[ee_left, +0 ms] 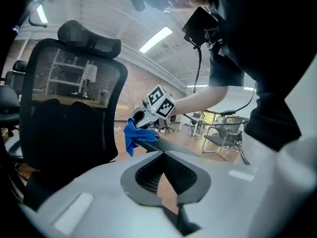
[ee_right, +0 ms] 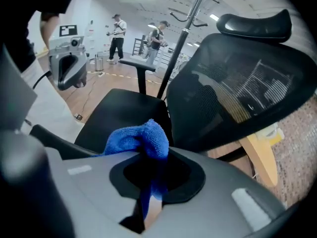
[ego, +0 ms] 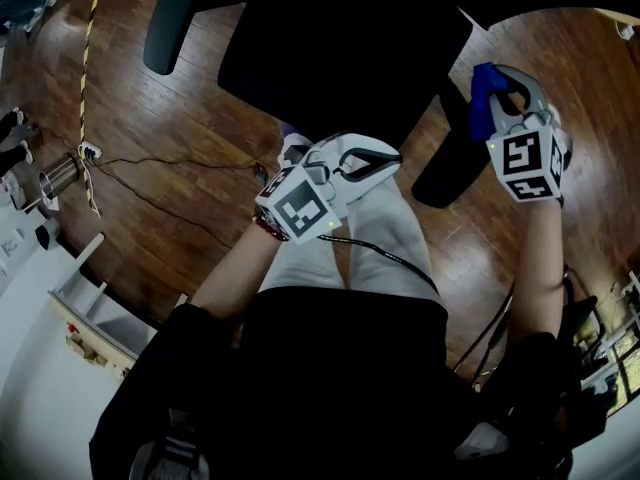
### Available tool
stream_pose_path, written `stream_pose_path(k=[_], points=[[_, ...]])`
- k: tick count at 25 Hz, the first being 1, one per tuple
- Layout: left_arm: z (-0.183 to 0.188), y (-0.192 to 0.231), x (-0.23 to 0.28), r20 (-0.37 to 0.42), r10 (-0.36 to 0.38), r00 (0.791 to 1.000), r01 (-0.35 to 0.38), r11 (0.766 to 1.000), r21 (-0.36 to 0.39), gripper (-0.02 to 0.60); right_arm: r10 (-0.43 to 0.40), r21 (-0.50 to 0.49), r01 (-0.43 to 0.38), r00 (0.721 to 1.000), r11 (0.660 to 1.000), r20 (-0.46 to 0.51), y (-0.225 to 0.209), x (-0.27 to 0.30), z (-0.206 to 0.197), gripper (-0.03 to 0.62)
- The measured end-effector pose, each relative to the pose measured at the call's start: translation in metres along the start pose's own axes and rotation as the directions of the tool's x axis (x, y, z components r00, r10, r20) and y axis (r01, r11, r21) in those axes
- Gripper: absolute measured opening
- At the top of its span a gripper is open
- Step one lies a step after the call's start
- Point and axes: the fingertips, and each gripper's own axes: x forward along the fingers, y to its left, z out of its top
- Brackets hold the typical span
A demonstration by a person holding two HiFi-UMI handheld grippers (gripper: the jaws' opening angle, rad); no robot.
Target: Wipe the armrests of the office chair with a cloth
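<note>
The black office chair's seat lies in front of me. My right gripper is shut on a blue cloth, held over the far end of the chair's right armrest. In the right gripper view the cloth bunches between the jaws of the right gripper, above the armrest. My left gripper hovers over my lap near the seat's front edge, its jaws together and empty. The left gripper view shows the cloth resting on the armrest. The left armrest stands at the far left.
The mesh backrest rises behind the seat. Cables run over the wooden floor at left, beside a white cabinet. Two people stand far off near a coat stand pole.
</note>
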Motion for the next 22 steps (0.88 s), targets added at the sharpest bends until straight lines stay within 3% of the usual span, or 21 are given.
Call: stream_pose_path(k=[5,11,17,22], points=[[0.001,0.007,-0.008,-0.02,0.027,0.999,-0.027,1.0,-0.001,0.005,0.163,-0.126,-0.173,0.983,0.977,-0.08,0.05,0.01,0.014,0.034],[-0.029,0.012,-0.025,-0.067,0.047,0.997,-0.051,0.997,-0.057,0.005,0.185,-0.072,-0.186,0.983,0.98,-0.017,0.113,-0.01,0.022,0.034],[-0.007,0.022,-0.022,-0.054,0.041,0.998,-0.044,0.997,-0.06,0.005,0.317,-0.064,-0.316,0.948,0.947,0.011,0.216,-0.049,0.034,0.034],[0.001,0.017,-0.009,-0.046,-0.003,0.999,0.0,0.997,-0.076,0.005,0.326,-0.05,-0.324,0.945,0.945,0.033,0.25,-0.075,0.036,0.037]])
